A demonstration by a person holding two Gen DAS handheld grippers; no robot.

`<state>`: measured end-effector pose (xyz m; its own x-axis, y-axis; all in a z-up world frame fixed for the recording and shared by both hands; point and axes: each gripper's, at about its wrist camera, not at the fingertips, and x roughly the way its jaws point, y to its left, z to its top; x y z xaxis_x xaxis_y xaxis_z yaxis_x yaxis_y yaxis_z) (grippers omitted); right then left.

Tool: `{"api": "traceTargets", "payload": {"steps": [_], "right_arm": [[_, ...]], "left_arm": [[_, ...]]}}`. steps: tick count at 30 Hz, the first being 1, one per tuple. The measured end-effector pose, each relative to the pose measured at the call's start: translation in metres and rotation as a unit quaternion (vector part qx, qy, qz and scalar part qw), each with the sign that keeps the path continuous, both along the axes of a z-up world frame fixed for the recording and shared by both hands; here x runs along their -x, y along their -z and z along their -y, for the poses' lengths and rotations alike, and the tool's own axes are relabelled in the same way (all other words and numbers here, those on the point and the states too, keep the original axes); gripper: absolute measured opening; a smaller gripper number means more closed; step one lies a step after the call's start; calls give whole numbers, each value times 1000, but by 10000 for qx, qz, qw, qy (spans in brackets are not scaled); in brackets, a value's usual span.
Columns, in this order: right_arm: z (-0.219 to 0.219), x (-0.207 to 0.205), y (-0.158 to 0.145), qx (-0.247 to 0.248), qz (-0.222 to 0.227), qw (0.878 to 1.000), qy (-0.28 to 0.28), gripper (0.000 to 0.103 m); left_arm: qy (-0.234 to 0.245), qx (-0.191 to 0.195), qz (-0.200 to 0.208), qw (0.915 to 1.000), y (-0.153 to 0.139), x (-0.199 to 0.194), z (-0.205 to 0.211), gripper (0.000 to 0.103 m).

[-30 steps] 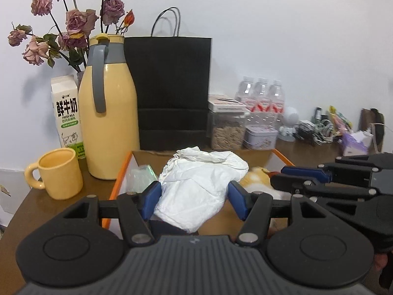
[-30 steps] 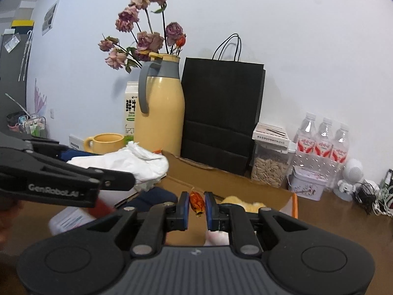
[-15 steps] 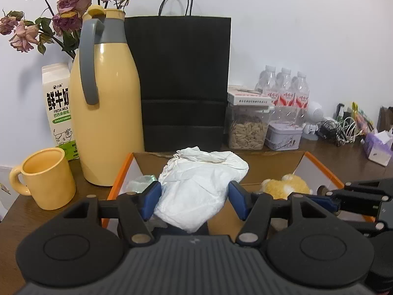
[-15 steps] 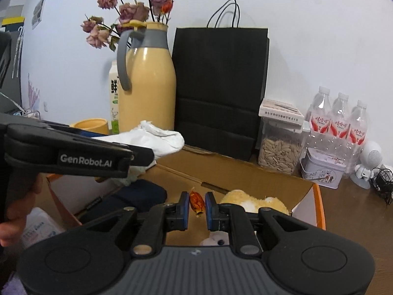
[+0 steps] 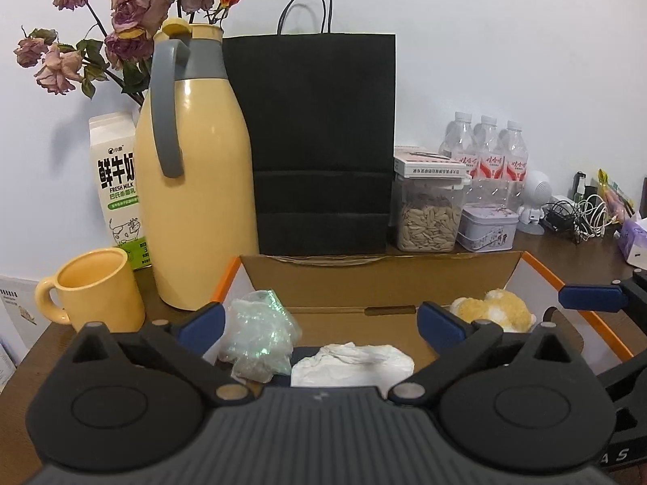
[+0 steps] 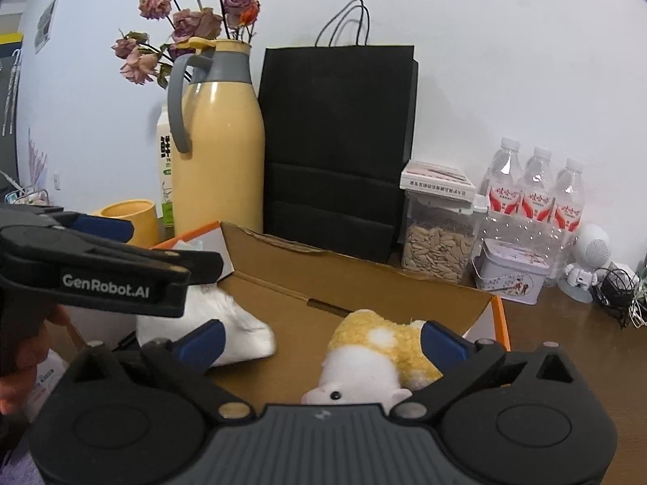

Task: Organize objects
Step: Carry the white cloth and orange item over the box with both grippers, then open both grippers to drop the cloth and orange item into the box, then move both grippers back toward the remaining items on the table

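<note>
- The white crumpled bundle (image 5: 351, 367) is found lying on the floor of the open cardboard box (image 5: 376, 279), low between the jaws of the left gripper (image 5: 321, 321) and touched by neither pad. It is judged light, soft and easily squashed; a hold across its bulkier middle is advised, since a loose fold would likely slip out.
- A clear plastic bag (image 5: 259, 333) is seen just beside the bundle, at the box's left side. It is judged flimsy and slippery, so a bunched part would be the better place to pinch.
- A yellow and white plush toy (image 6: 372, 357) is found in the right part of the box. It is judged light, springy and not fragile; the body is the sensible place to take it.
- The left gripper's jaws have just been opening and now stand spread wide. Nothing is pinched.
- The right gripper (image 6: 321, 341) has likewise just been opening and is spread wide. The plush toy lies between and below its fingers; contact at the right-hand pad cannot be ruled out, but no pinch is shown.
- The box is noted standing on the desk (image 6: 566, 347), in front of the yellow jug (image 5: 194, 186) and black paper bag (image 5: 319, 141).
</note>
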<state>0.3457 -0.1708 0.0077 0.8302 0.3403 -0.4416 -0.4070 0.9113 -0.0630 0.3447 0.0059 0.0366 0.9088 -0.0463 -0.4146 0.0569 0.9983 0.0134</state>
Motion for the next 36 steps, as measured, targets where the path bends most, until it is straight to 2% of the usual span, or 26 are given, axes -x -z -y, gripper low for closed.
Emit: {"api": "traceTargets", "payload": {"steps": [18, 29, 36], "right_arm": [[5, 20, -13, 6, 206, 9998, 35, 103], [18, 55, -32, -111, 513, 9986, 57, 103], [21, 87, -32, -82, 592, 9982, 52, 103]], "left_arm": [[92, 205, 308, 9993, -22, 25, -4, 103], [63, 325, 448, 9984, -40, 66, -14, 103], [95, 320, 423, 9985, -41, 98, -20, 103]]}}
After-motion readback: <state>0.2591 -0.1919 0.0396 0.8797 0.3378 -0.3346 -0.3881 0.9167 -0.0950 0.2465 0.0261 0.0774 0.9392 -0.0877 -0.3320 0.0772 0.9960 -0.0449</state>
